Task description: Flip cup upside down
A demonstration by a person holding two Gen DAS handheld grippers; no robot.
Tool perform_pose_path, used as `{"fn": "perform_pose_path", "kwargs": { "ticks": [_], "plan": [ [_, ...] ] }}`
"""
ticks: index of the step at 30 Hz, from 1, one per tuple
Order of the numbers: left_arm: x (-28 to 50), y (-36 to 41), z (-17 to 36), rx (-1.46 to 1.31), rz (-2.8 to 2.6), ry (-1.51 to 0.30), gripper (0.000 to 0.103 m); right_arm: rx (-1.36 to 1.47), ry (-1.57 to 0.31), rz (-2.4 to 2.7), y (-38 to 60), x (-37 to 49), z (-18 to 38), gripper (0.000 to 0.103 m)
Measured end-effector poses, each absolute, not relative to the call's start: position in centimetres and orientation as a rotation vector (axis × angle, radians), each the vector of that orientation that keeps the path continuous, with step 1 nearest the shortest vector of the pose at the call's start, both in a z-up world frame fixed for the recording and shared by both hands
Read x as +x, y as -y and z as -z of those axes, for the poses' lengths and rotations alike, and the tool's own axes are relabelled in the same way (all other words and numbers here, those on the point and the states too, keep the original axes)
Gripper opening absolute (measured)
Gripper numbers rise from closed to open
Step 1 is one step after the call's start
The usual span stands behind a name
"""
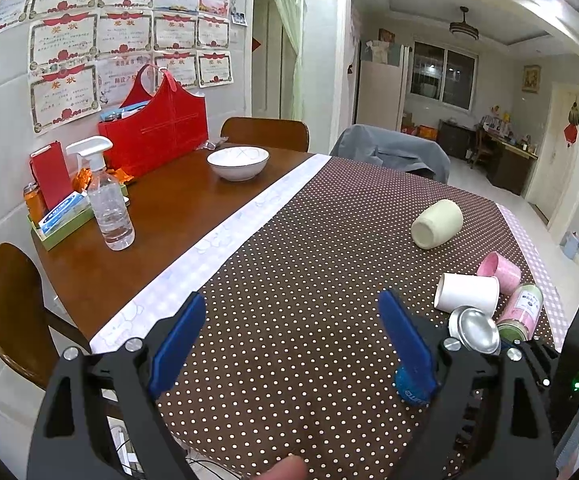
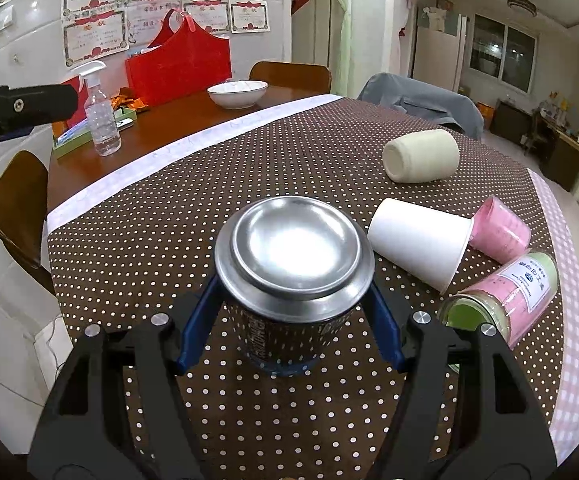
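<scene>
My right gripper (image 2: pixel 293 320) is shut on a dark metal can-shaped cup (image 2: pixel 293 276), its shiny concave bottom facing up and its lower end close to the dotted tablecloth (image 2: pixel 193 208). The same cup (image 1: pixel 475 330) shows at the right of the left wrist view. My left gripper (image 1: pixel 291 320) is open and empty above the cloth, left of the cup. A white paper cup (image 2: pixel 421 242), a cream cup (image 2: pixel 421 156) and a pink cup (image 2: pixel 499 230) lie on their sides to the right.
A pink and green jar (image 2: pixel 505 300) lies beside the right gripper. A white bowl (image 1: pixel 238 162), a spray bottle (image 1: pixel 107 200), a red bag (image 1: pixel 157 128) and a green tray of boxes (image 1: pixel 63 222) stand on the bare wooden table (image 1: pixel 177 208). Chairs surround the table.
</scene>
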State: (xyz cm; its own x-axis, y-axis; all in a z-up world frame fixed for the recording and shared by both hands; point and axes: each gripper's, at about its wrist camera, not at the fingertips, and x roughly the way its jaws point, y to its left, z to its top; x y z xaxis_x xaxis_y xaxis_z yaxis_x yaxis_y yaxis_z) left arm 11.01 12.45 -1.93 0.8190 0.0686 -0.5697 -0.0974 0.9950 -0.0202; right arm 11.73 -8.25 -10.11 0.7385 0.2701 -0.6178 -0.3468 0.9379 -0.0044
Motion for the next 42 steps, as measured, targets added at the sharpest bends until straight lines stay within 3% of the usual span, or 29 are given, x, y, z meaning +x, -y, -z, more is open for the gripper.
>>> {"fn": "perform_pose_path", "kwargs": {
  "ticks": [2, 4, 9, 42],
  "plan": [
    [10.9, -12.4, 1.9, -0.048, -0.088, -0.605, 0.087, -0.124, -0.659, -0.336, 8.0, 11.8, 10.0, 0.072],
    [10.9, -12.4, 1.9, -0.047, -0.087, -0.603, 0.087, -0.113, -0.652, -0.343, 8.1, 11.6, 9.9, 0.088],
    [10.6, -12.3, 1.8, -0.046, -0.086, -0.597, 0.087, -0.100, -0.644, -0.322, 8.3, 11.5, 9.5, 0.097],
    [2.3, -5.9, -2.6, 0.070, 0.039, -0.372, 0.087, 0.118, -0.405, -0.127, 15.2, 3.7, -1.2, 0.097]
  ]
}}
